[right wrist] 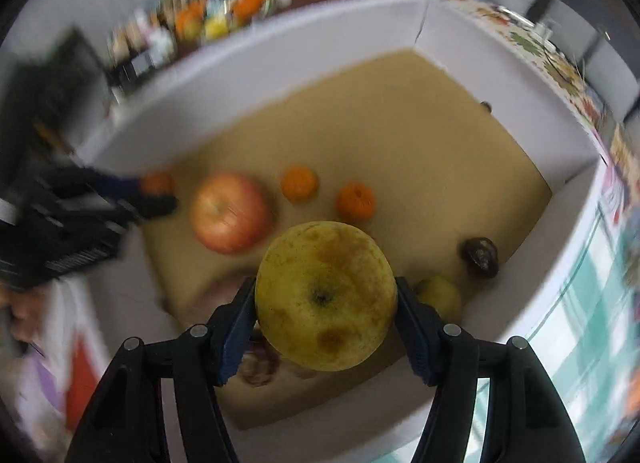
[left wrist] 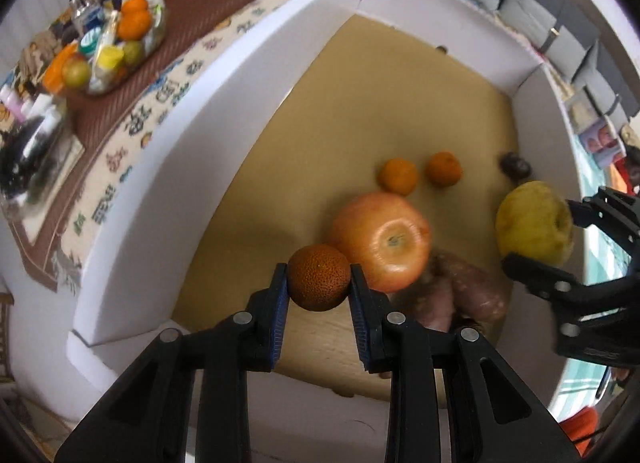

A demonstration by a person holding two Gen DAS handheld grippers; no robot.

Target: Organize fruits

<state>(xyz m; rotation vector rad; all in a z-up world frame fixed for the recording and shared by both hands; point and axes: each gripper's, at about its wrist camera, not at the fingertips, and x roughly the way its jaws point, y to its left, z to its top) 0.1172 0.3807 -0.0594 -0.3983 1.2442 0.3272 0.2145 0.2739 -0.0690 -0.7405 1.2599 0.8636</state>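
We see our left tool clenched on a small dark orange, above the white box. Our right tool grips a yellow-green apple. Below, on the box floor, lie a red apple, then two tangerines, well apart from the walls.

My yellow apple hides most of the brownish things under it; I can't tell what they are. Left of the red apple, my other gripper is smeared with blur. Beyond the box wall, the clutter blurs too.
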